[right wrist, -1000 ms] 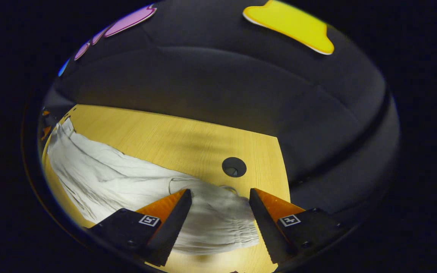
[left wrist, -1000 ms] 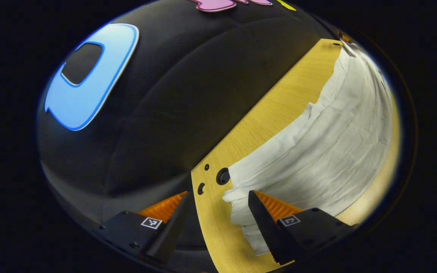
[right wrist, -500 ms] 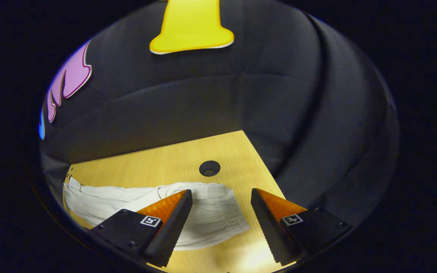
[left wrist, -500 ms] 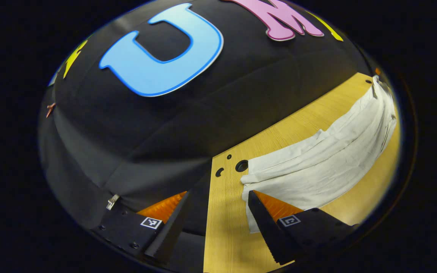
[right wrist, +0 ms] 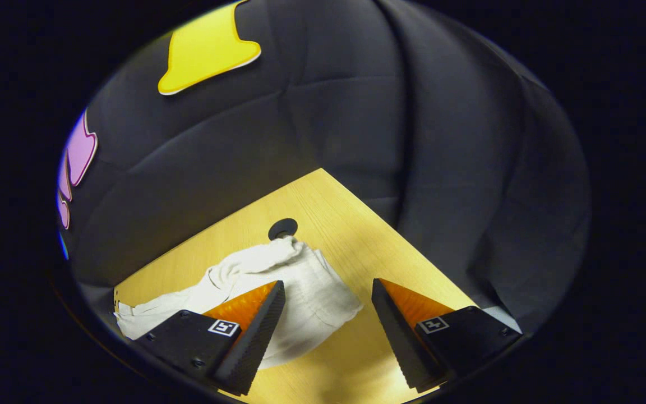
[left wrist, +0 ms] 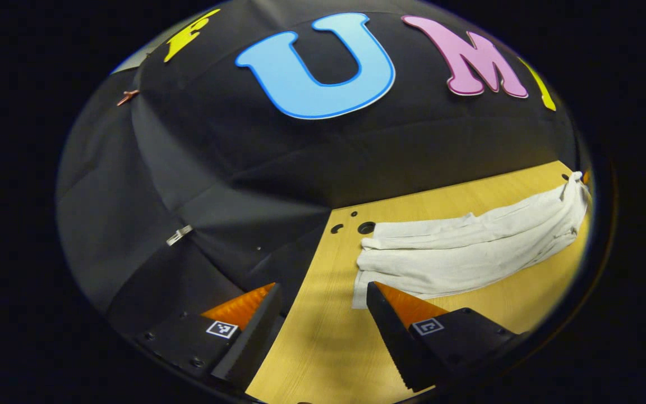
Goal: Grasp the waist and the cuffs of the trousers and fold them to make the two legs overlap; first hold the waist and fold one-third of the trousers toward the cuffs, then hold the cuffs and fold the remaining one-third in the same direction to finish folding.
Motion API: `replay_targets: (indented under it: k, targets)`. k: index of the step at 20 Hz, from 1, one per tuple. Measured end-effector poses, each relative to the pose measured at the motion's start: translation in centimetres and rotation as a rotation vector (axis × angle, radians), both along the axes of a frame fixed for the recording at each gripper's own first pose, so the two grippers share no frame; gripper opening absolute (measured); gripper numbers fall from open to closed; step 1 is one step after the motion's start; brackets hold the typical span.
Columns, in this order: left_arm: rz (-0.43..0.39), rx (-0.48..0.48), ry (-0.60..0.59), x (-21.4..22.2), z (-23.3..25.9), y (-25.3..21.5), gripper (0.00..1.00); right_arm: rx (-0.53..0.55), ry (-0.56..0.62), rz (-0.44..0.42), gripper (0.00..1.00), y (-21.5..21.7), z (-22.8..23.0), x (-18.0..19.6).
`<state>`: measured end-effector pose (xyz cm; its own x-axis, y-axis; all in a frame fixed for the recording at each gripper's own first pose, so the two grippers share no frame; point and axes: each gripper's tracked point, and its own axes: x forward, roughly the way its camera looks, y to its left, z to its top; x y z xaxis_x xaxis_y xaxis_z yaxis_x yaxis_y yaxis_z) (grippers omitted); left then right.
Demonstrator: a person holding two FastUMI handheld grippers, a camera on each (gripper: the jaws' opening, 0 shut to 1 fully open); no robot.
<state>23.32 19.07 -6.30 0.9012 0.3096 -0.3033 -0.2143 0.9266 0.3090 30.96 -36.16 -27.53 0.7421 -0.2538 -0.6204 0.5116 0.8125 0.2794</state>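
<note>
Along the table's (left wrist: 323, 348) far edge lie the white trousers (left wrist: 469, 255), legs overlapped; soft, light cloth, likely to sag and slip, so pinch the gathered waist (right wrist: 323, 294); left claw (left wrist: 323, 306) and right claw (right wrist: 327, 303) gape wide, holding nothing.

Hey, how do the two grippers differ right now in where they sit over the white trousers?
The left gripper hovers at one end of the trousers, mostly over bare table; the right gripper hovers above the gathered opposite end, with cloth partly between its fingers. In the left gripper view the trousers stretch away lengthwise; in the right gripper view they look bunched and short. Both are open and hold nothing.
</note>
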Motion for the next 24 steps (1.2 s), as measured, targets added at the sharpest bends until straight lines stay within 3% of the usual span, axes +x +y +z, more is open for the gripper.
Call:
replay_targets:
  k: [6, 8, 9, 10, 13, 15, 16, 17, 20, 24]
  targets:
    - [0.018, -0.111, 0.002, -3.2, -0.9, -2.7, 0.97, 0.041, 0.014, -0.066, 0.99, 0.4, -2.2, -0.5]
    - [0.012, -0.129, 0.002, -3.6, -1.0, -3.4, 0.97, 0.015, 0.009, -0.071, 0.99, 0.5, -2.4, -0.6]
    - [0.011, -0.136, 0.002, -3.8, -1.0, -3.8, 0.96, -0.019, 0.006, -0.068, 0.92, 0.3, -2.4, -0.5]
    - [0.012, -0.148, -0.001, -3.8, -1.0, -4.1, 0.97, -0.043, 0.020, -0.065, 0.98, 0.3, -2.6, -0.5]
    - [0.019, -0.198, -0.002, -4.1, -1.5, -5.0, 0.97, -0.125, 0.048, -0.075, 0.96, -0.3, -2.5, -0.5]
    - [0.021, -0.206, 0.005, -4.6, -2.2, -5.3, 0.96, -0.101, 0.054, -0.089, 0.95, 0.3, -2.2, -0.5]
    - [0.020, -0.207, 0.016, -4.7, -2.6, -5.3, 0.97, -0.093, 0.055, -0.104, 0.78, 0.5, -2.4, -0.3]
    - [0.015, -0.210, 0.023, -4.9, -2.8, -5.5, 0.97, -0.062, 0.061, -0.104, 0.75, 0.7, -2.9, -0.3]
    - [0.013, -0.214, 0.027, -5.3, -3.2, -5.6, 0.97, -0.020, 0.055, -0.121, 0.38, 0.9, -2.8, -0.3]
    - [0.011, -0.249, 0.025, -5.7, -3.8, -5.9, 0.97, 0.002, 0.040, -0.097, 0.17, 1.0, -2.2, -0.1]
